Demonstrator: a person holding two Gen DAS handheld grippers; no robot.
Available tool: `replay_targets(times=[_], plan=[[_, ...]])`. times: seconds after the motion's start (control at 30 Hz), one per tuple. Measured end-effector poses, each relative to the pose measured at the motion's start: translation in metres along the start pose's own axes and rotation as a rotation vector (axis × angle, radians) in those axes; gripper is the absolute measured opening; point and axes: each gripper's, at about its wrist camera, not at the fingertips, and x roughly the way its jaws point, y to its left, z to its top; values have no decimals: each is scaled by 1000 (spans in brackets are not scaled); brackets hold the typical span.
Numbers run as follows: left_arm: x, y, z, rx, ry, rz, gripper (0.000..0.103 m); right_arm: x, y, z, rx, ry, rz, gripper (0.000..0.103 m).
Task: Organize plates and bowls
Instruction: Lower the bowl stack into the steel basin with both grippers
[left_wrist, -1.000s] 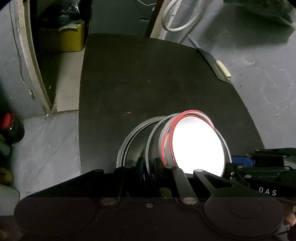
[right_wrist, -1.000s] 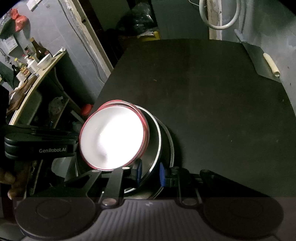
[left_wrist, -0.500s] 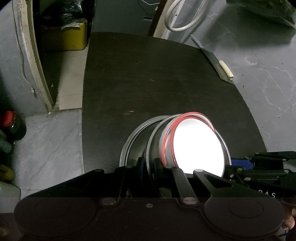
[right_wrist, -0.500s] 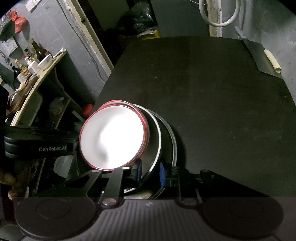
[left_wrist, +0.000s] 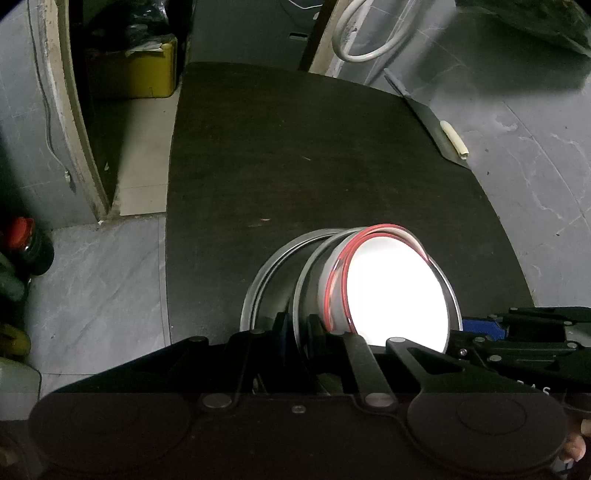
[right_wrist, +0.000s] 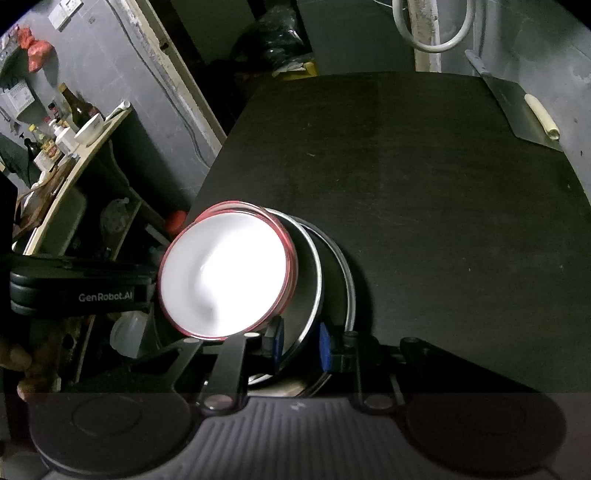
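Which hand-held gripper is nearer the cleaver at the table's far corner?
Right, as far as the views show. The right hand-held gripper and left hand-held gripper grip opposite sides of the stacked dishes' rims; the cleaver lies far off, on the right one's side.

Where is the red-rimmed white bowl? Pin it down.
In both wrist views the red-rimmed white bowl sits nested atop the steel dishes, at the black table's near edge.
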Motion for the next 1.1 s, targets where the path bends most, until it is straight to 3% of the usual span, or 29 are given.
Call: replay_targets(times=[0.63, 1.1], plan=[[-2, -1, 0, -22, -7, 22, 14, -4, -3, -4, 25, -27, -6, 26], [-10, -3, -2, -26, -24, 53, 24, -11, -6, -6, 44, -50, -20, 32]])
